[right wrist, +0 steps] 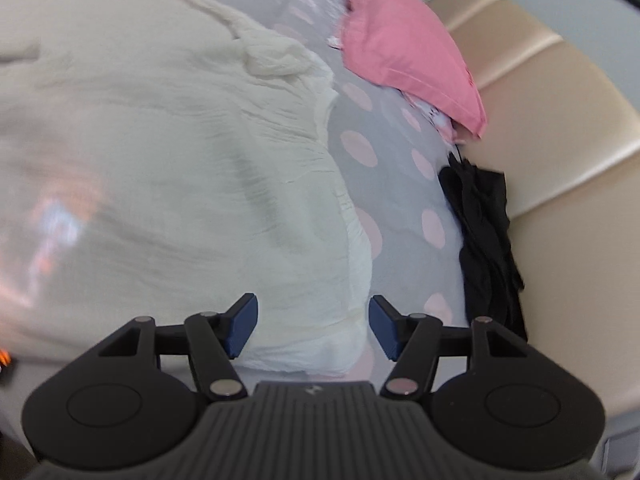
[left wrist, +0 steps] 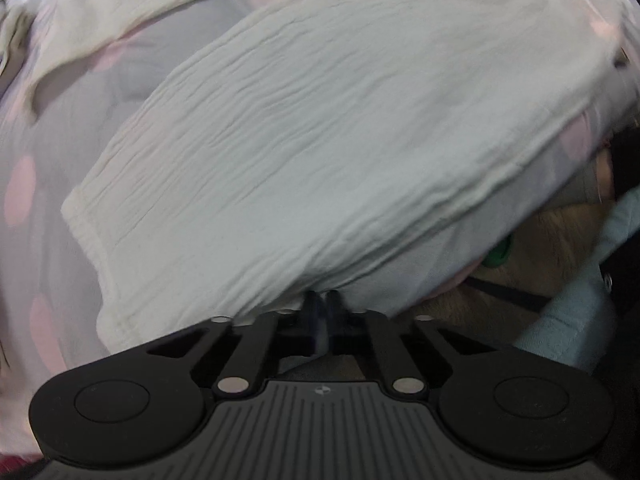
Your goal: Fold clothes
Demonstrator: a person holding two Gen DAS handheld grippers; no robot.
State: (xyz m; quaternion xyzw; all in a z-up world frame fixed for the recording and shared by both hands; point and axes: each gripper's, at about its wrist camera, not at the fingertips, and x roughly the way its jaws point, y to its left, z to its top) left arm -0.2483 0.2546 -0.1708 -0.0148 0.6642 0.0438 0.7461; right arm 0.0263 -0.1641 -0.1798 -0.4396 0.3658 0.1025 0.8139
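Two grippers work one cream crinkled garment [left wrist: 320, 152] spread over a grey bedsheet with pink dots [right wrist: 384, 184]: the left gripper [left wrist: 323, 304] has its jaws pinched together on the cloth's near edge, probably to carry that edge across for a fold, while the right gripper [right wrist: 313, 326] holds its blue pads [right wrist: 244, 324] well apart, straddling a thick rolled hem, placed as if to take it. No basket or box shows; a pink cloth [right wrist: 408, 56] and a black garment [right wrist: 484, 240] lie loose near a beige padded headboard [right wrist: 560, 128]
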